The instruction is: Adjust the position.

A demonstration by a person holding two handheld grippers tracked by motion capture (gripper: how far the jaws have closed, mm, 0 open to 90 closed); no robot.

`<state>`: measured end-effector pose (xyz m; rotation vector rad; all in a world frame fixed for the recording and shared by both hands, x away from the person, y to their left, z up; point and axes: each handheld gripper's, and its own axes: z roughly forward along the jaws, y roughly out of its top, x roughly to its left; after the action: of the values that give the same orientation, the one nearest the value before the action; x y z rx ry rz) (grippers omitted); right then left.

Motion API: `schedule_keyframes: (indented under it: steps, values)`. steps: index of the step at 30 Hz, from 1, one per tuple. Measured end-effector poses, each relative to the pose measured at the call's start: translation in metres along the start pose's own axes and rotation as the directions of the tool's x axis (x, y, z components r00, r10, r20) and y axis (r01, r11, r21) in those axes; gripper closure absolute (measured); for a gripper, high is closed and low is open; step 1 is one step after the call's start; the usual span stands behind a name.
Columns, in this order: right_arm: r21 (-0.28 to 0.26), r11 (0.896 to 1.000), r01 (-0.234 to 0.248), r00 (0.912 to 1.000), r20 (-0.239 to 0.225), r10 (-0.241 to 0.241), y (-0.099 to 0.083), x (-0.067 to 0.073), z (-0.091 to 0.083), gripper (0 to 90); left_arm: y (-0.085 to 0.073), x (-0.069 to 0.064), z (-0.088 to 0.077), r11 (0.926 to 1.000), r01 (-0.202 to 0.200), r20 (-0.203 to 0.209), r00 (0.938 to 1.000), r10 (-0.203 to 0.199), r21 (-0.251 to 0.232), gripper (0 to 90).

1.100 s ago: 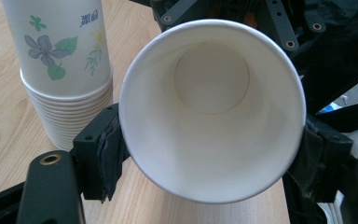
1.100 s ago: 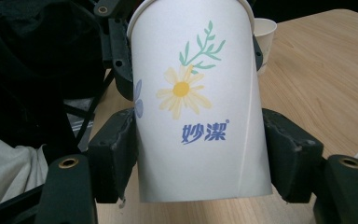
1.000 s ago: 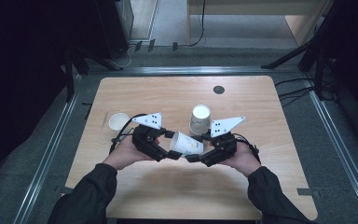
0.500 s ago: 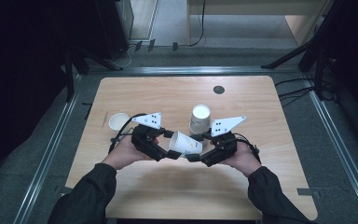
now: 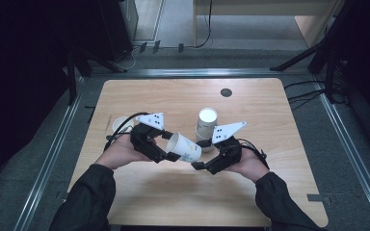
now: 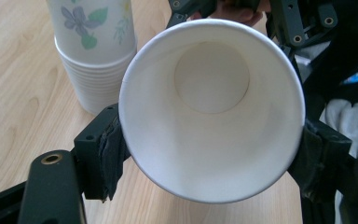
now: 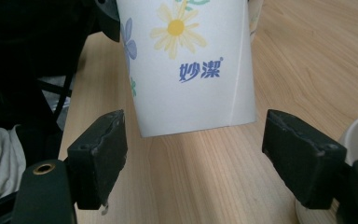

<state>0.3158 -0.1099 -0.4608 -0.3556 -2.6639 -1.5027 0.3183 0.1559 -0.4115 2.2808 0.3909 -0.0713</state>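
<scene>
While our left tongs (image 5: 172,155) clamp the rim of the white flower-printed paper cup (image 5: 185,147) at worktop centre, our right tongs (image 5: 197,164), just opening, release its base; next, we set it upright.

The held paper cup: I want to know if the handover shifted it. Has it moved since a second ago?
No. The held paper cup stays beside the cup stack, clamped in the left gripper; the right gripper has just been opening off it.

High view looks down on table (image 5: 139,101), gripper views close, level — all share paper cup (image 5: 183,147).
</scene>
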Motion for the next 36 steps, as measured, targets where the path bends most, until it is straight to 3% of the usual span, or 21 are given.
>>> schedule_keyframes:
  steps: [2, 3, 10, 16, 20, 25, 29, 32, 36]
  values:
    - [0.013, 1.0, 0.009, 0.9999, 0.006, -0.009, 0.0, 0.001, 0.003, 22.5, 0.003, 0.0, 0.0, 0.9993, -0.001, 0.005, 1.0, 0.001, 0.037, 23.0]
    - [0.018, 1.0, 0.007, 0.9999, 0.008, -0.008, 0.0, 0.001, 0.004, 22.5, 0.004, -0.001, 0.001, 0.9982, -0.013, -0.012, 0.9998, 0.013, 0.059, 23.0]
    - [0.039, 0.999, 0.02, 0.9997, 0.014, -0.021, 0.0, 0.002, 0.012, 22.4, 0.013, -0.005, 0.011, 0.9842, -0.035, -0.026, 0.9989, 0.04, 0.173, 23.0]
    - [0.058, 0.998, 0.026, 0.9996, 0.013, -0.027, 0.0, 0.003, 0.021, 22.6, 0.016, -0.007, 0.023, 0.9679, -0.049, -0.032, 0.9978, 0.059, 0.246, 23.0]
    - [0.077, 0.996, 0.038, 0.9992, 0.01, -0.039, 0.0, 0.006, 0.027, 23.3, 0.018, -0.01, 0.026, 0.9615, -0.061, -0.038, 0.9965, 0.074, 0.268, 23.0]
    - [0.083, 0.995, 0.053, 0.9986, -0.001, -0.053, 0.0, 0.006, 0.029, 31.6, 0.018, -0.011, 0.028, 0.9595, -0.067, -0.038, 0.9961, 0.08, 0.274, 22.8]
    - [0.082, 0.995, 0.057, 0.9984, -0.001, -0.057, 0.001, 0.007, 0.029, 32.7, 0.016, -0.009, 0.027, 0.9633, -0.057, -0.025, 0.9975, 0.066, 0.262, 22.0]
    - [0.079, 0.995, 0.06, 0.9982, 0.0, -0.06, 0.001, 0.007, 0.028, 32.6, 0.015, -0.008, 0.027, 0.9665, -0.057, -0.023, 0.9977, 0.064, 0.25, 19.8]
    - [0.064, 0.997, 0.051, 0.9986, 0.01, -0.051, 0.002, 0.006, 0.024, 32.7, 0.013, -0.006, 0.024, 0.9772, -0.045, -0.023, 0.9985, 0.051, 0.208, 11.9]
